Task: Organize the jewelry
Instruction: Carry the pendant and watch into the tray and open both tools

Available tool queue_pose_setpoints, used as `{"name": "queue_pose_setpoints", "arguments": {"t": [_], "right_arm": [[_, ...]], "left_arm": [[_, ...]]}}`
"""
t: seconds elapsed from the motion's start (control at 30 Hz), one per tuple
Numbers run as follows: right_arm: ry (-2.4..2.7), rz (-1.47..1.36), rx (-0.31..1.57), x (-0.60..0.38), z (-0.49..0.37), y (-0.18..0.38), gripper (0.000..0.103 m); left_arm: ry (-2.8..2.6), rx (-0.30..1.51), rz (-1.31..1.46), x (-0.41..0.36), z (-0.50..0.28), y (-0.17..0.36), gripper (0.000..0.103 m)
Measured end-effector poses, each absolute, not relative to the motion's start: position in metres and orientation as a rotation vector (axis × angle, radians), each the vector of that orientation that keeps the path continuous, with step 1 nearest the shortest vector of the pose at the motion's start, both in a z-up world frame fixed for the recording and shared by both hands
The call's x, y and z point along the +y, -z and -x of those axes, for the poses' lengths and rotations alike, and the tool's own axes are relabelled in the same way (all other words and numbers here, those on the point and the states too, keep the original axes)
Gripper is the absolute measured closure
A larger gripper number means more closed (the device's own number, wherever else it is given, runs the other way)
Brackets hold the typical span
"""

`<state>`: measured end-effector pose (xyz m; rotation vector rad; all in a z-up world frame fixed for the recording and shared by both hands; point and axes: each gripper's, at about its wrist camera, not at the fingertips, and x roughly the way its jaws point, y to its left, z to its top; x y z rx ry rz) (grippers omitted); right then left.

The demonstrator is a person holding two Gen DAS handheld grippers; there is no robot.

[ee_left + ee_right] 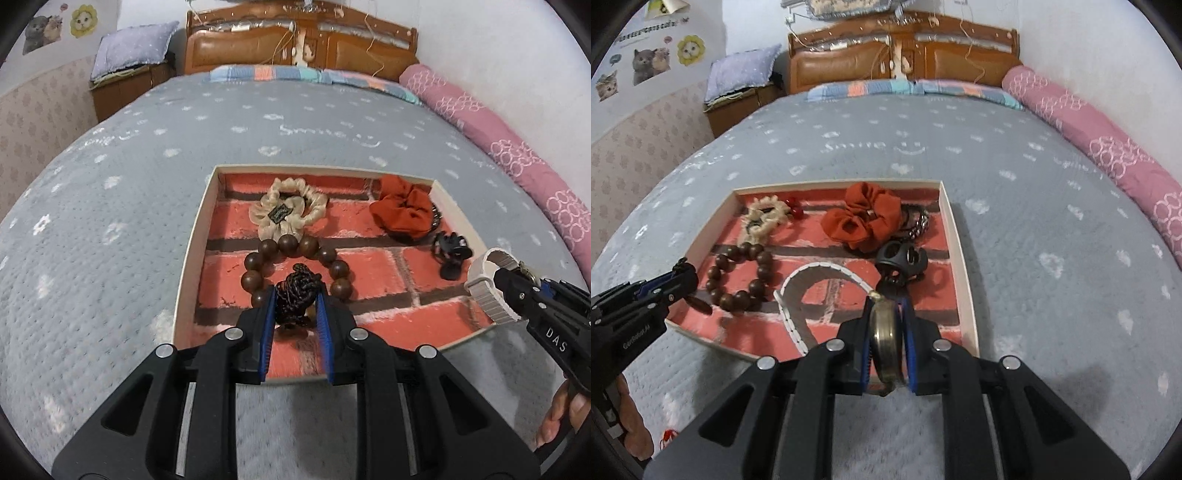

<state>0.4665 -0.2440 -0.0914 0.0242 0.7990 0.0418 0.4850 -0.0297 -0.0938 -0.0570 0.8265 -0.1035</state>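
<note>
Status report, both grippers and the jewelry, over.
Left gripper shut on bead bracelet's tassel. Right gripper shut on watch. Both over tray; nothing blocking.

Both wrist views look steeply down, close over the same tray on the bed, toward the headboard.

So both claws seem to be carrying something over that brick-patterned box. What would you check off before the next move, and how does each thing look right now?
1. Left claw grips the dark knotted tassel of the wooden bead bracelet: ok.
2. Right claw is shut on the brass watch case, edge-on between the pads: ok.
3. White watch strap hangs free, not snagged: ok, it curls over the box floor.
4. Both loads are over the box: ok.
5. Bare floor below for setting down: ok, near the front; the cream scrunchie, orange scrunchie and black hair clip lie farther back.
6. Bracelet beads clear of the floor: cannot tell.
</note>
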Motion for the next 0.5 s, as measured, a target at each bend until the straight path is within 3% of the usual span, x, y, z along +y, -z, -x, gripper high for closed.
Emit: {"name": "queue_pose_setpoints", "arguments": {"t": [0.5], "right_arm": [[0.000, -0.001, 0.836, -0.249, -0.487, 0.116, 0.088]], "left_arm": [[0.048, 0.869, -0.017, -0.031, -0.512, 0.117, 0.083]]}}
